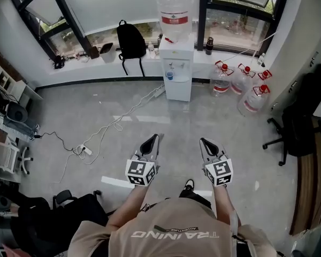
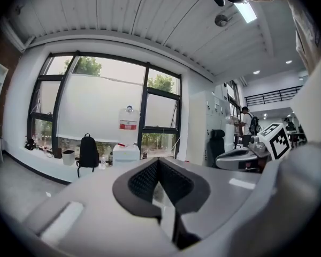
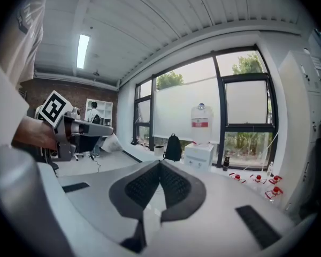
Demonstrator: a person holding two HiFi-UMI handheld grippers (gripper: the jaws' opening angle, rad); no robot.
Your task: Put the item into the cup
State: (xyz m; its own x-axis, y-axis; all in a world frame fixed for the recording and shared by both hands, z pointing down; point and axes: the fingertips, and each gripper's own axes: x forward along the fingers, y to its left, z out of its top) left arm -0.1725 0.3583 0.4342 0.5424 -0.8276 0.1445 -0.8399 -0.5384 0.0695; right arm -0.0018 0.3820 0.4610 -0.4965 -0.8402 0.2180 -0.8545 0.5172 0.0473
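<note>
The task has not started. The person stands on a bare grey floor [image 1: 96, 116] in an office room, with both tools held out in front at waist height. Neither a cup nor any item to go into it shows in any view, and no table is in sight, so where the task's things are cannot be told.

The left gripper [image 1: 151, 141] has its fingers pressed together at the tips. Its own view shows the dark pads meeting with nothing between them. The right gripper [image 1: 207, 143] is the same, closed tip to tip and empty. The two point roughly parallel toward 12 o'clock, side by side and apart.

Straight ahead at 12 o'clock a water dispenser [image 1: 176, 68] stands against the window wall. A black backpack [image 1: 130, 40] sits on the sill at about 11 o'clock, and spare water bottles [image 1: 241, 84] stand on the floor at about 1 o'clock. An office chair [image 1: 294, 127] is at 3 o'clock.

This looks like a ready pose or an approach. The next move probably calls for turning or walking until the cup and the item come into view, then opening one set of fingers before reaching for the item.
</note>
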